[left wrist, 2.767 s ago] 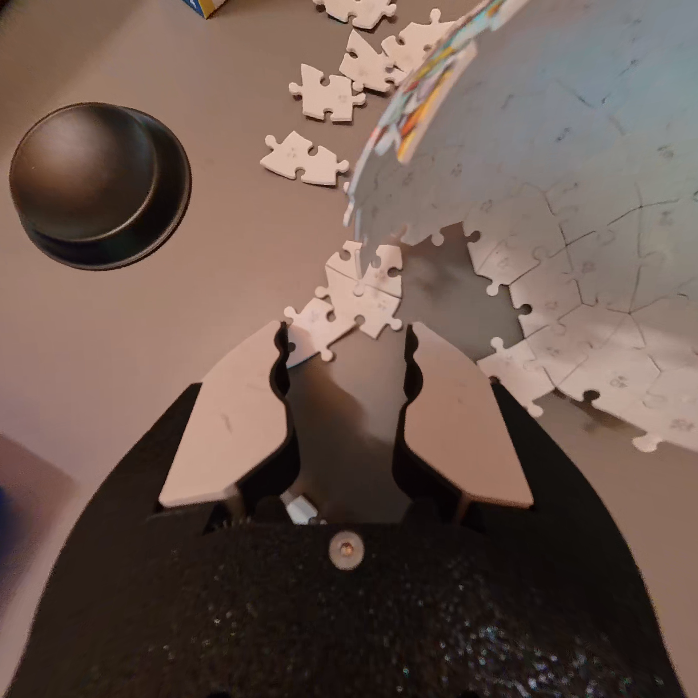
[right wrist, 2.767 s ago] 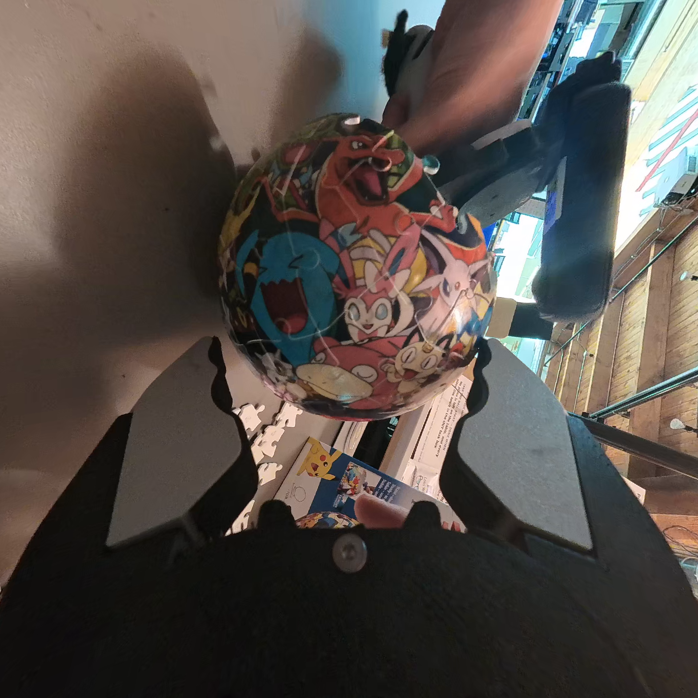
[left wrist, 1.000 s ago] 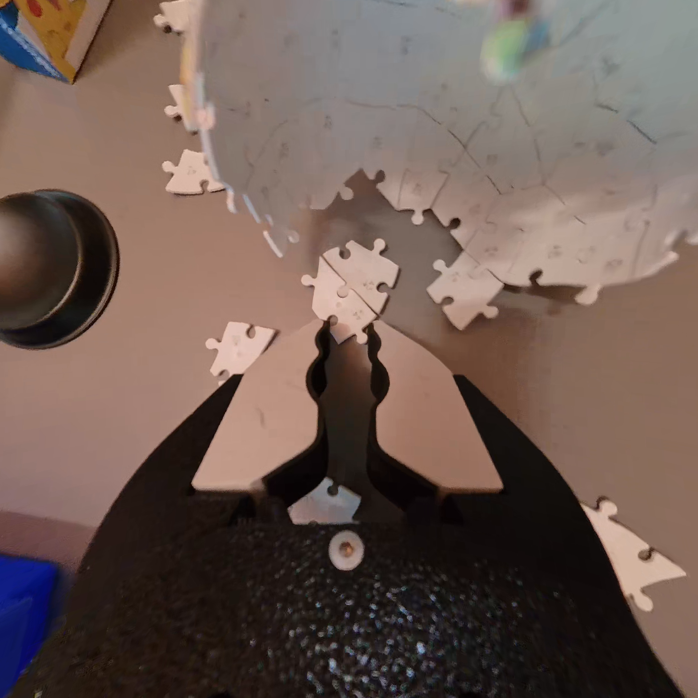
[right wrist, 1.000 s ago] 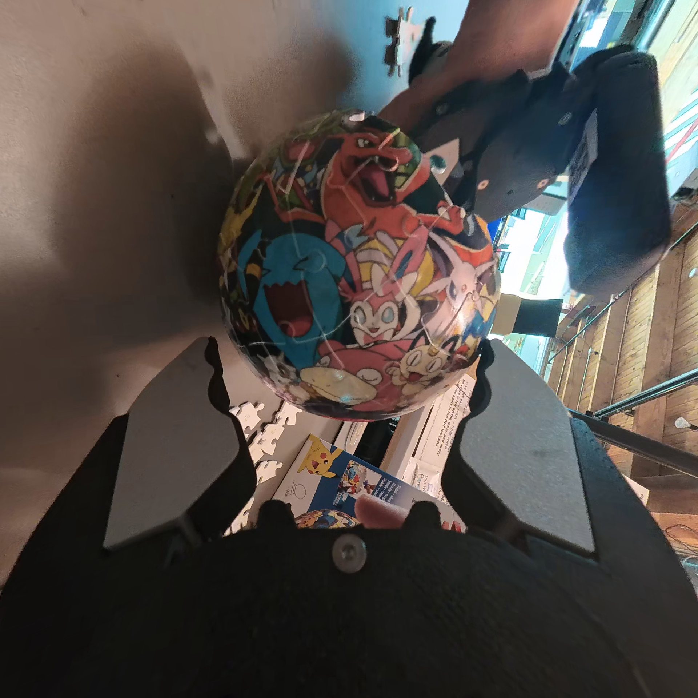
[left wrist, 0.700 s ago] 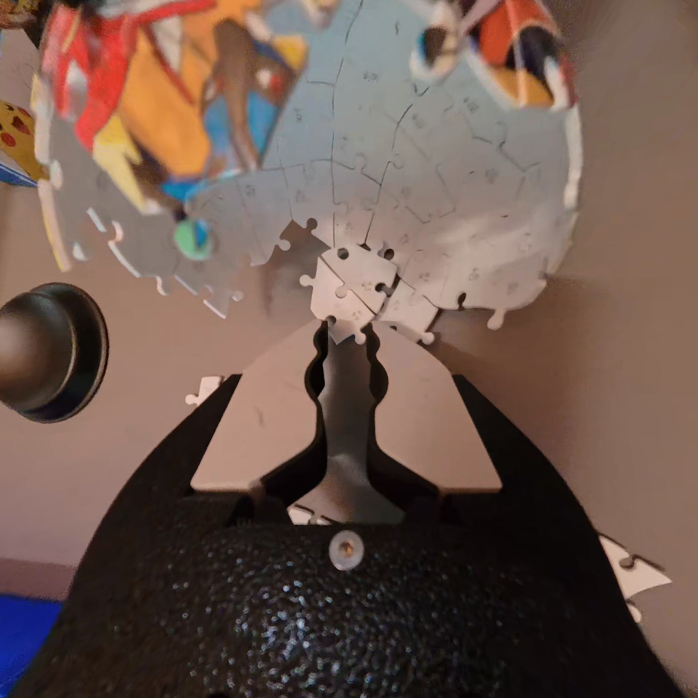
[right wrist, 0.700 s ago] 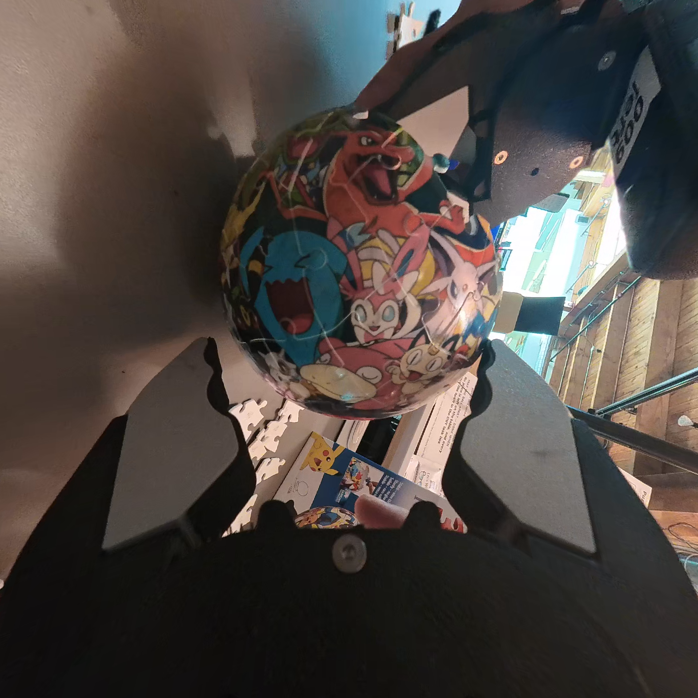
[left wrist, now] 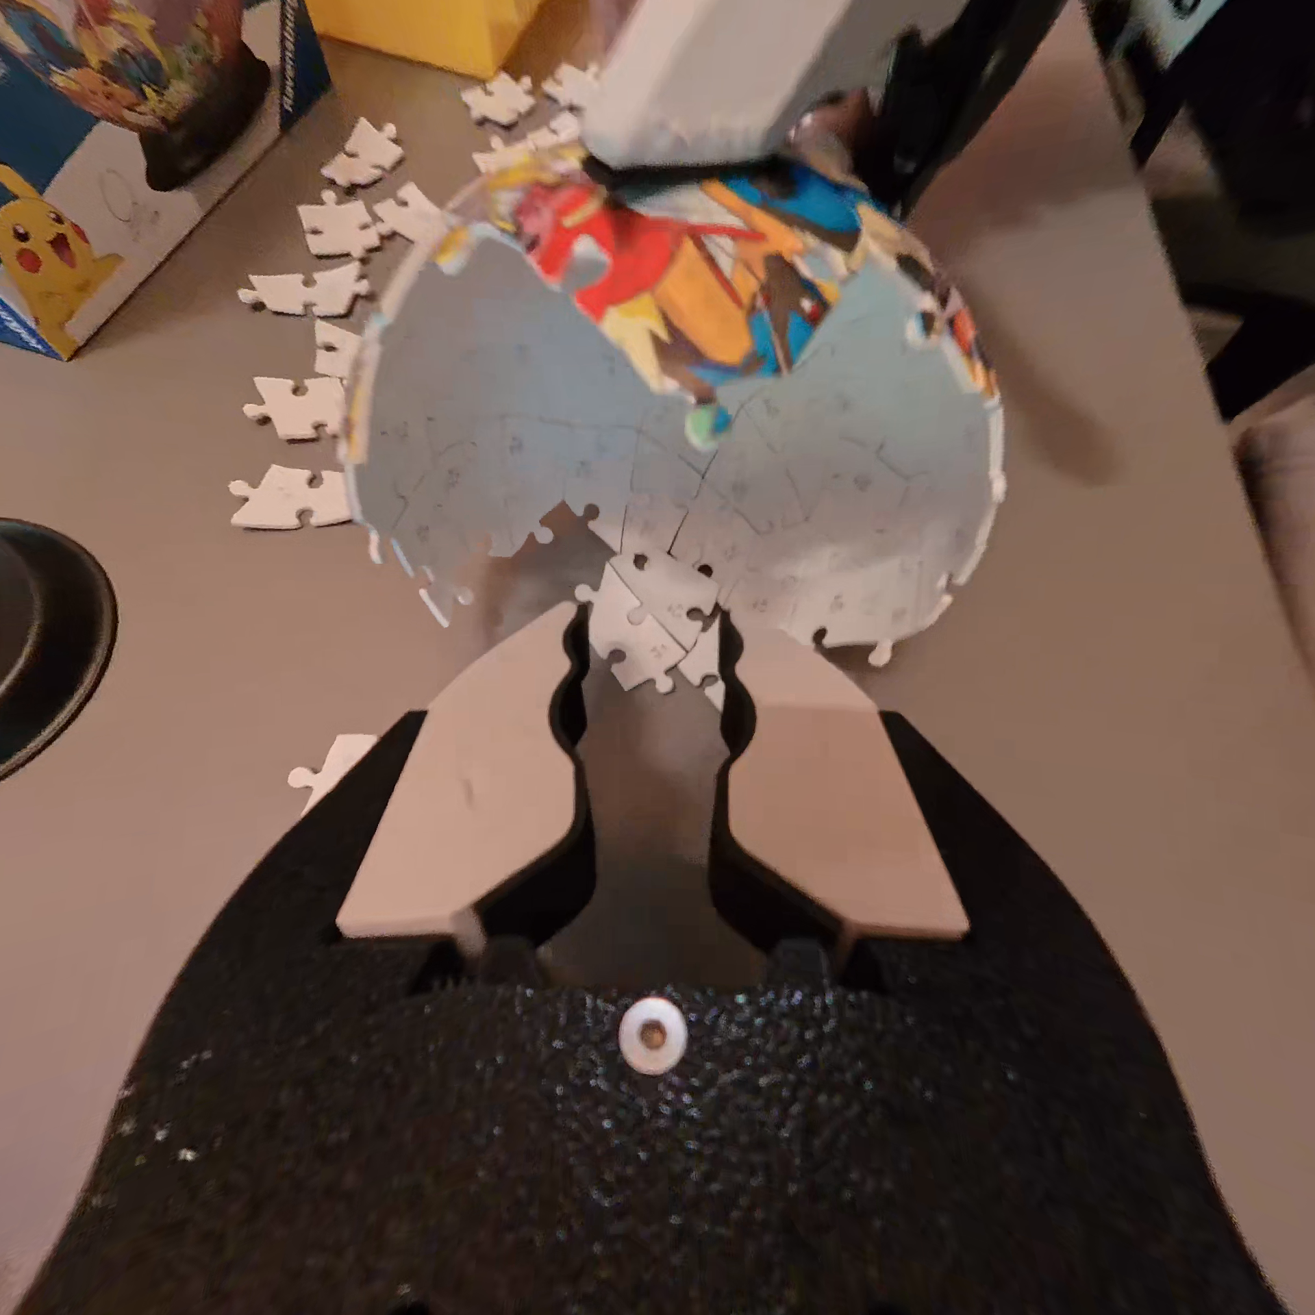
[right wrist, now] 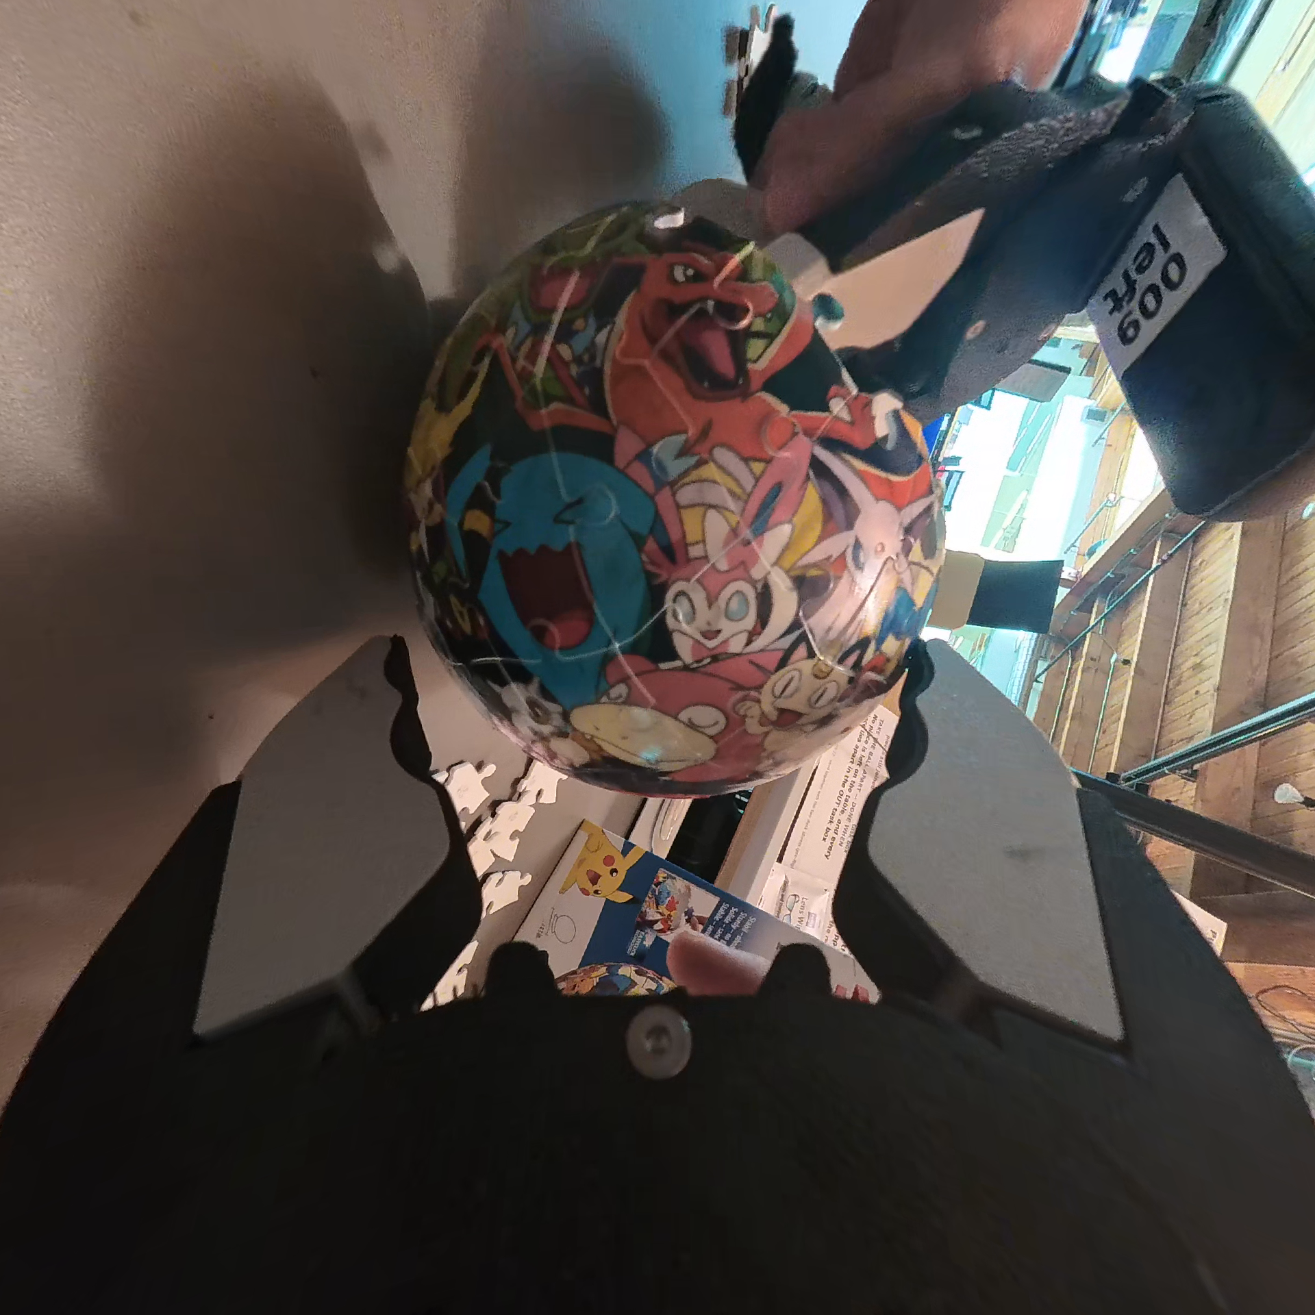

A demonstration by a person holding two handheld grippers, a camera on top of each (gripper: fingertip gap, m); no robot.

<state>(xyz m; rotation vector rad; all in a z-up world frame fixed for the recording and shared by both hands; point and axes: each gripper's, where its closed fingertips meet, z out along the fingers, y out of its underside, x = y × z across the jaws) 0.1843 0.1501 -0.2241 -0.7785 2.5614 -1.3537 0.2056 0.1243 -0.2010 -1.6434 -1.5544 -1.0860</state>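
The right gripper [right wrist: 658,651] grips a partly assembled spherical puzzle [right wrist: 676,498] between its widely spread fingers, 1 tip on each side of the ball's near lower curve; the printed cartoon shell faces the right wrist camera; in the left wrist view the same shell [left wrist: 672,398] shows its open, pale grey inside and a ragged lower edge of interlocking tabs, lifted above the grey table [left wrist: 178,640]; the left gripper [left wrist: 649,626] stands with its fingers a little apart, and a joined cluster of 2 or 3 white pieces [left wrist: 655,622] sits between the tips against the shell's broken rim; whether the tips actually pinch the cluster or have let it go cannot be told from the blurred frame

Loose white pieces [left wrist: 306,292] lie scattered on the table to the left and far side of the ball; a printed puzzle box [left wrist: 92,213] stands at the far left, and a dark round stand [left wrist: 50,640] at the left edge

The shell looks light, thin and hollow, stiff along its curve yet fragile at the open edge, where tabs could pop loose under a squeeze; its glossy face seems slippery; the safest hold appears to be across the intact printed half, well away from the ragged rim, with gentle pressure
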